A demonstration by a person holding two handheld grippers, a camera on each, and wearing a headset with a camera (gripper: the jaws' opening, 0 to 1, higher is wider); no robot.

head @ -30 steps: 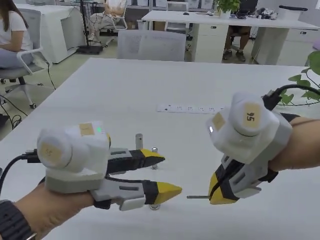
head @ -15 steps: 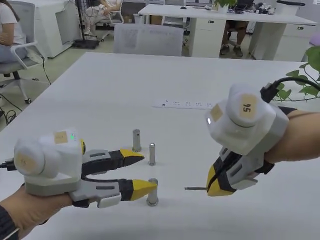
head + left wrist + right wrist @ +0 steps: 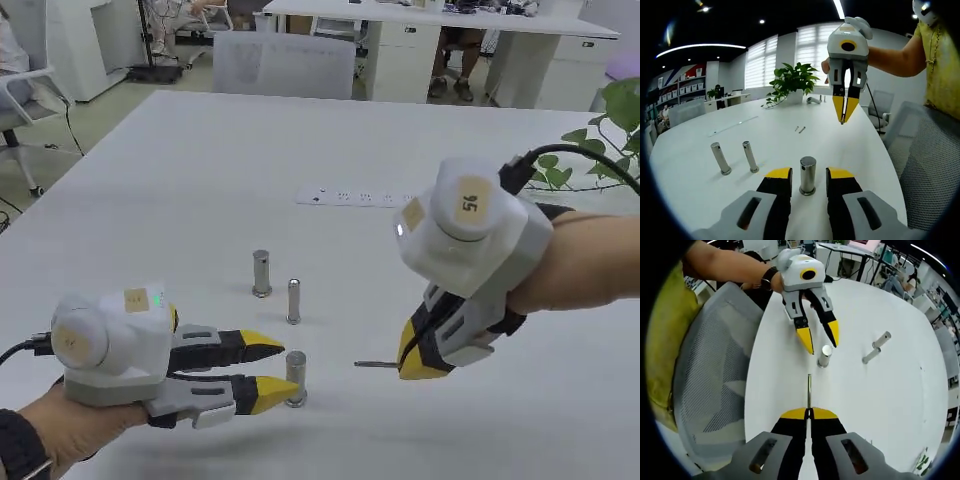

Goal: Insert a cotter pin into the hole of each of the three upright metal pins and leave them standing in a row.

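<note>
The right gripper jaws pinch the cotter pin, its tip aimed at the nearest metal pin, lower centre of the head view. The left gripper jaws stand spread either side of it. Better to clamp that pin first, then bring the tip level with its hole. The middle pin and far pin stand above on the counter.
</note>
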